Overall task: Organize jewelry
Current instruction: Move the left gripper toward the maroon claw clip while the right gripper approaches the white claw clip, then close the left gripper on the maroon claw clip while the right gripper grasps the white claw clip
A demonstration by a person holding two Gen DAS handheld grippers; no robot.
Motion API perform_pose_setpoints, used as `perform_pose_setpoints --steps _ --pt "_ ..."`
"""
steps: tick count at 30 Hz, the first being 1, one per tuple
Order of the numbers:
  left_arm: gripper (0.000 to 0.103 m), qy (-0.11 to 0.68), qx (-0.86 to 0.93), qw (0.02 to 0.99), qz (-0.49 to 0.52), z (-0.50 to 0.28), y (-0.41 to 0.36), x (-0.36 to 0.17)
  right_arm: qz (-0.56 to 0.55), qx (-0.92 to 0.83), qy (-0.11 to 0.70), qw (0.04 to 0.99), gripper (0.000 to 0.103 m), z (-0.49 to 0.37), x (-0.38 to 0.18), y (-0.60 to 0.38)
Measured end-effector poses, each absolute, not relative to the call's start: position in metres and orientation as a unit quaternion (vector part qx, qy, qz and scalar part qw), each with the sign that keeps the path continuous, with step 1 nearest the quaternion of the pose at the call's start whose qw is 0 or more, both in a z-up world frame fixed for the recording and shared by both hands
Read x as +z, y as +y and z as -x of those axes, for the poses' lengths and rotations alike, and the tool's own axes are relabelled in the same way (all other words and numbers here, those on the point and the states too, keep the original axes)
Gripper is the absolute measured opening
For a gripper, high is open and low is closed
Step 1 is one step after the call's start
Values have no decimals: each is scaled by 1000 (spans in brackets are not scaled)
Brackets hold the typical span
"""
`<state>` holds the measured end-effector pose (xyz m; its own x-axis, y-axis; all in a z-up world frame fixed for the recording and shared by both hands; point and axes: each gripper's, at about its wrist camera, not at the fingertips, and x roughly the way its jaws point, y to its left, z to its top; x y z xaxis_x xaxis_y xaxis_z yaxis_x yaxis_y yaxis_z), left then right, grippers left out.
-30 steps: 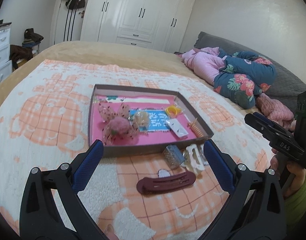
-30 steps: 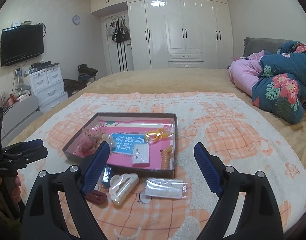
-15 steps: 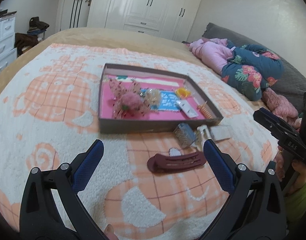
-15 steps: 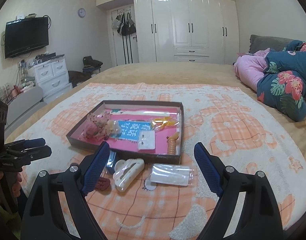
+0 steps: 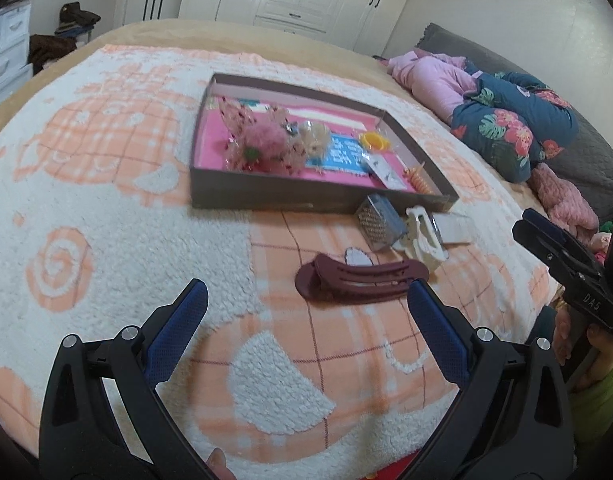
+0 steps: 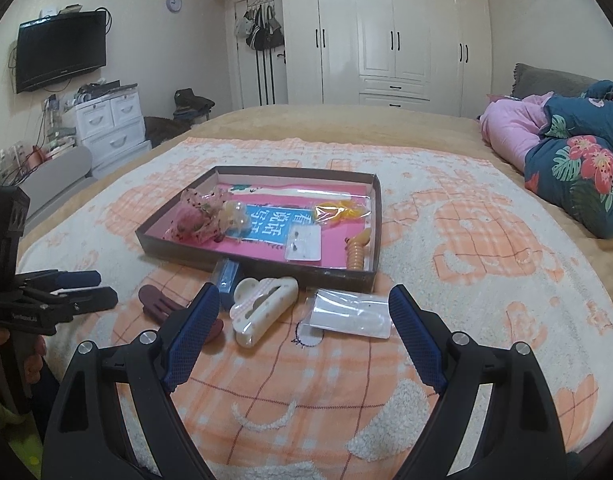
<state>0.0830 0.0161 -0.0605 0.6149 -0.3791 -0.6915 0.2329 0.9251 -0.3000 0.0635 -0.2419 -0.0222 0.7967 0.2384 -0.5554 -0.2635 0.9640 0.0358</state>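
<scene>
A shallow brown box with a pink floor lies on the blanket and holds a pink hair puff, a blue card, an earring card and a coil tie. In front of it lie a maroon hair clip, a cream claw clip, a glittery blue clip and a clear bag. My left gripper is open and empty, just short of the maroon clip. My right gripper is open and empty above the cream clip and bag.
The items lie on an orange-and-white blanket on a bed. Folded quilts are piled at the right. White wardrobes stand behind, and drawers and a TV at the left.
Both grippers have moved lower and closer to the loose clips in front of the box. The left one now points at the maroon clip. Both stay open.
</scene>
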Motion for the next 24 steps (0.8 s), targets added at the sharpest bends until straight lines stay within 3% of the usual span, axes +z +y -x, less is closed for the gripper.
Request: perform_pose_setpoints --steps 2,4,6,8,16,24 --pt "90 414 -177 888 94 -84 13 -66 21 132 292 947 84 -63 -24 -243" --pt "82 424 -185 881 104 -86 11 -71 20 131 296 946 84 -63 -26 -245" --pt "65 434 -190 874 110 -88 10 -76 19 130 299 945 84 -63 -28 -246" --pt "59 444 -197 865 125 -91 9 -81 18 129 301 945 84 -63 -30 -246" --pt "58 461 -213 839 194 -105 15 -91 20 135 309 941 84 -68 -37 -243" --pt "58 462 -210 841 186 -124 2 -95 2 152 341 928 83 -79 -53 -236"
